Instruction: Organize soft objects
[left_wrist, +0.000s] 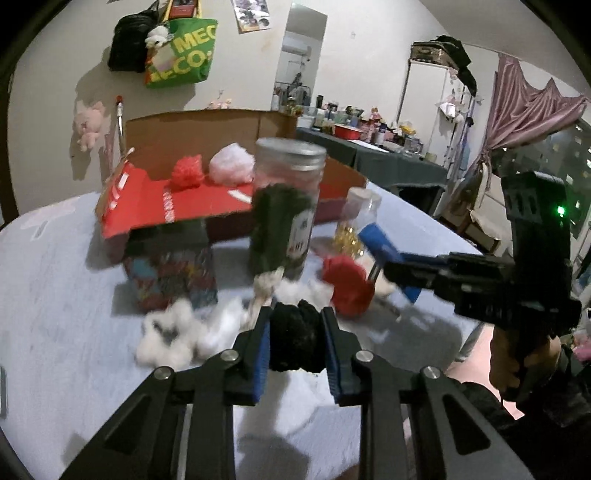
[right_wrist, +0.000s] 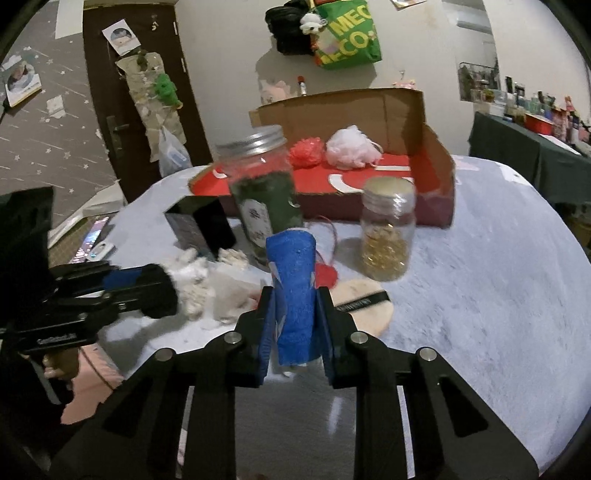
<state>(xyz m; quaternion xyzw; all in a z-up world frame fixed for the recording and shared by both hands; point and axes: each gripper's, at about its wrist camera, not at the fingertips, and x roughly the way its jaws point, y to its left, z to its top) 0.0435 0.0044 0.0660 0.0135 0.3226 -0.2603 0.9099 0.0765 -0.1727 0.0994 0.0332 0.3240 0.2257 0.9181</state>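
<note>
A: Left tool (left_wrist: 295, 314) is clamped on a black pom (left_wrist: 294, 339), both pads pressed into it, low over the counter (left_wrist: 55, 295).

B: And the right tool (right_wrist: 295, 295)?

A: Squeezing a blue roll (right_wrist: 295, 291), held upright btwn the fingers. In the left view the same tool shows at right w/ the blue roll sticking out toward the jars.

B: Where's the rest of the soft stuff?

A: White fluff (left_wrist: 173, 332) lies on the counter just left of the black pom. Red pom (left_wrist: 347, 288) sits to its right, near the right tool. In the box (right_wrist: 413, 122): a red puff (right_wrist: 306, 151) and a white puff (right_wrist: 351, 147) side by side on the red floor, w/ the cardboard wall behind them.

B: Hard items?

A: Big jar (right_wrist: 262, 192) w/ metal lid and dark green contents stands in front of the box. Small jar (right_wrist: 388, 229) w/ gold bits stands to its right in the right view. Round beige pad (right_wrist: 365, 302) w/ a black band lies flat just beside the right tool, close to the small jar. Patterned carton (left_wrist: 170, 273) stands left of the big jar in the left view, blurred.
</note>
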